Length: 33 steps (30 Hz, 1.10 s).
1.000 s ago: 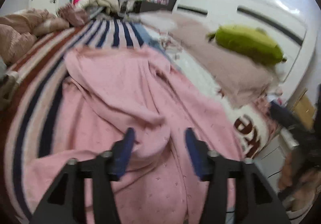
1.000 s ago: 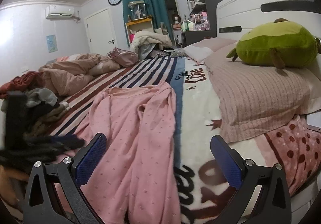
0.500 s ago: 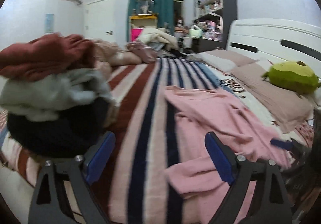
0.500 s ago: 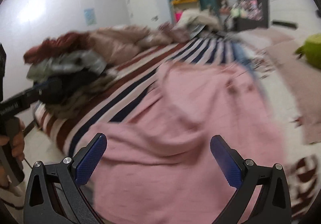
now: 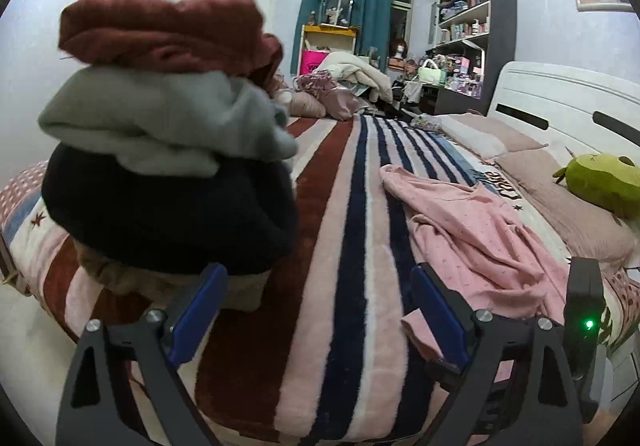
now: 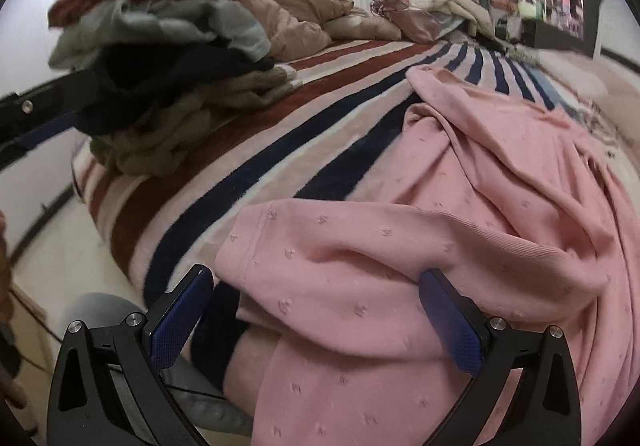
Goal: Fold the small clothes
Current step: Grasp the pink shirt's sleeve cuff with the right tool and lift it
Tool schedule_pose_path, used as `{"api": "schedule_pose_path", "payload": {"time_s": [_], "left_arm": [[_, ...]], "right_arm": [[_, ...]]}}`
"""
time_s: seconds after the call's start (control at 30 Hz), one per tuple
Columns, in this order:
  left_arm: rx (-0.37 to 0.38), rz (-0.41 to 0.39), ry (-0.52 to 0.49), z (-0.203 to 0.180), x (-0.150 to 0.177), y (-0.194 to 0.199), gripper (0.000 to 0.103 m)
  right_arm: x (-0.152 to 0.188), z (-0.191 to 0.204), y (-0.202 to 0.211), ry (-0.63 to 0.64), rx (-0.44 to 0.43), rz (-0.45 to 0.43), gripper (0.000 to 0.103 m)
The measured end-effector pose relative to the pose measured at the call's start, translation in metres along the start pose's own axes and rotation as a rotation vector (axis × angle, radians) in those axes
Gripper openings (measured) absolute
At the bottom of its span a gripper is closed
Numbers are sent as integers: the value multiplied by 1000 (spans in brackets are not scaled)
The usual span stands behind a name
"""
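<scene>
A pink dotted garment [image 5: 480, 230] lies crumpled on the striped blanket [image 5: 352, 230], to the right of my left gripper [image 5: 318, 286]. That gripper is open over the stripes with nothing between its fingers. A pile of small clothes [image 5: 168, 150], red on grey on black, stands just ahead of its left finger. In the right wrist view the pink garment [image 6: 460, 214] fills the near right. Its hem lies between the open jaws of my right gripper [image 6: 316, 282], and the pads do not press it.
The bed's near edge and the floor [image 6: 48, 246] lie at the lower left. The clothes pile [image 6: 160, 58] sits near that corner. Pillows [image 5: 568, 206] and a green plush toy [image 5: 600, 182] lie by the headboard. A rumpled duvet [image 6: 304, 18] is at the far side.
My left gripper let go of the pink fabric, opened wide and swung left to face the clothes pile. The right gripper swung left and dipped onto the pink garment's near hem.
</scene>
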<state>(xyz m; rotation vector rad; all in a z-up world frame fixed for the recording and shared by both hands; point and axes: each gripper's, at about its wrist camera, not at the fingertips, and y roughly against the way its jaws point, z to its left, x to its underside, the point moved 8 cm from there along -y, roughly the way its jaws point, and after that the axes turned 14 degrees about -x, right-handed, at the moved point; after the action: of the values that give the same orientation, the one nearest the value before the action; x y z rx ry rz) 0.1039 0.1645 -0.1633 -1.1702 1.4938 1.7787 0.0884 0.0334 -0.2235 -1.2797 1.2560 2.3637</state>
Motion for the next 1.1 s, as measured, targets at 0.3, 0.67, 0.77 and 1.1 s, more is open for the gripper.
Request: {"api": "schedule_pose_path", "payload": {"time_s": [0.3,0.67,0.77,1.1], "left_arm": [[-12,7,1,5,1,0,92],[9,3,-41,-23,-3,9,92],[17,0,-67,-37,-4,10,92],[-44,5,-44,-21,-7,9,92]], "right_arm": [[-8,-12,9,-4,124,-45,48],[-26,-48,81,-161,55,-230,4],[-29,-59,95,-165,17,-234,8],[-11,-3,28,-41,-109,-71,82]]}}
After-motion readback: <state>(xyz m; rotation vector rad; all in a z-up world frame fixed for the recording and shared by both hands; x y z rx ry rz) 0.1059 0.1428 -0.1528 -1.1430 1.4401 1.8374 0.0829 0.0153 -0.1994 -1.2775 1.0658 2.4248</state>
